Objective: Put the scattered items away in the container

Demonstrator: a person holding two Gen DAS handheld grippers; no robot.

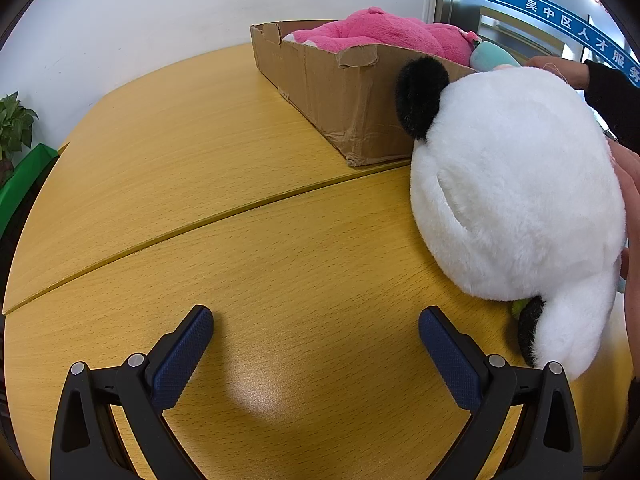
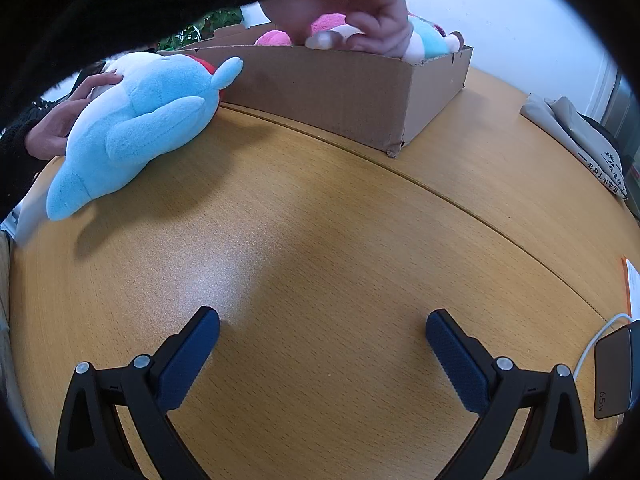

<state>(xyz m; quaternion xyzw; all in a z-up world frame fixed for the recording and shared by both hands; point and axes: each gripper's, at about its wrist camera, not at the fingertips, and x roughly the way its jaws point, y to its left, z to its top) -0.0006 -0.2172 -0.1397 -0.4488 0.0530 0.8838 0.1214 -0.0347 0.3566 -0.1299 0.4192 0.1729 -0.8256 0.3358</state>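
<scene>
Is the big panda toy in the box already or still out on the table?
Still out. The panda toy lies on the table, beside the cardboard box.

The right gripper, black-armed with dark blue ribbed pads, hangs over the yellow wood-grain table with its jaws spread wide and nothing between them. Ahead stands a shallow brown cardboard box with pink and teal plush toys inside. A bare hand reaches over the box's near wall. Left of the box, a light blue plush toy lies on the table, another hand touching its far side. A dark charger block with a white cable sits at the right edge.
</scene>
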